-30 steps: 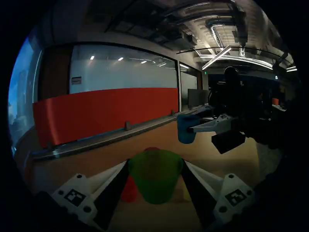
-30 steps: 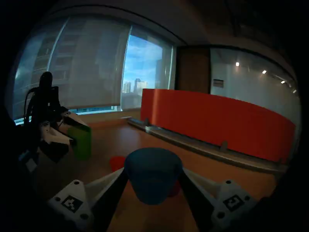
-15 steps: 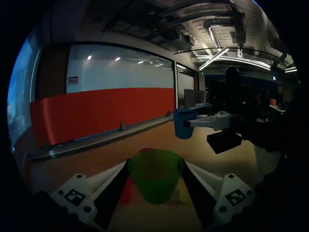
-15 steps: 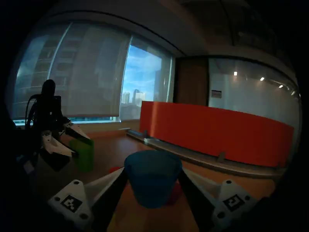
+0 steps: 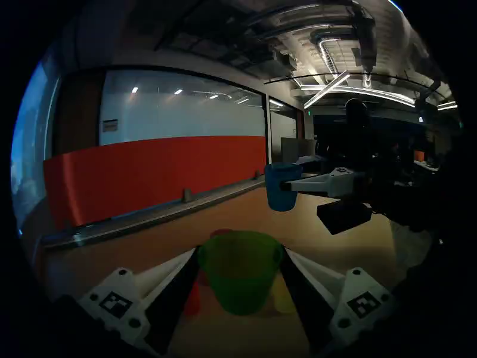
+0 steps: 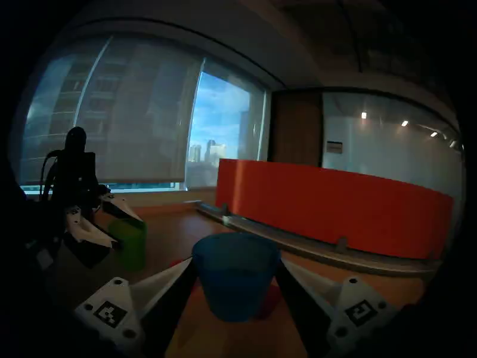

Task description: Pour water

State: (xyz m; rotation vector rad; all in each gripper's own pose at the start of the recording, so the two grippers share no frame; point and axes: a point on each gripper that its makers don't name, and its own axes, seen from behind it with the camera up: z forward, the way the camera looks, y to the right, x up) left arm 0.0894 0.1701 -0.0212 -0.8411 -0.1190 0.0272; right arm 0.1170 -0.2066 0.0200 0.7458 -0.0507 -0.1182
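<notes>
In the left gripper view, my left gripper [image 5: 239, 271] is shut on a green cup [image 5: 239, 277], held upright above the wooden table [image 5: 250, 206]. To the upper right there, my right gripper [image 5: 298, 186] holds a blue cup [image 5: 281, 186] in the air. The right gripper view shows my right gripper [image 6: 236, 280] shut on that blue cup [image 6: 236, 275], upright. At its left, the left gripper [image 6: 116, 230] carries the green cup [image 6: 129, 243]. Red cups [image 5: 222, 233] [image 6: 269, 298] and a yellow one [image 5: 282, 296] peek out on the table behind the held cups.
A long orange partition [image 5: 155, 170] [image 6: 334, 203] on a rail runs along the table's far side. Windows with blinds [image 6: 137, 131] stand behind the left gripper. A dark office space with ceiling lights lies behind the right gripper [image 5: 369, 131].
Both grippers have risen a little with their cups. In the left gripper view the blue cup has moved up and slightly left; in the right gripper view the green cup sits lower.
</notes>
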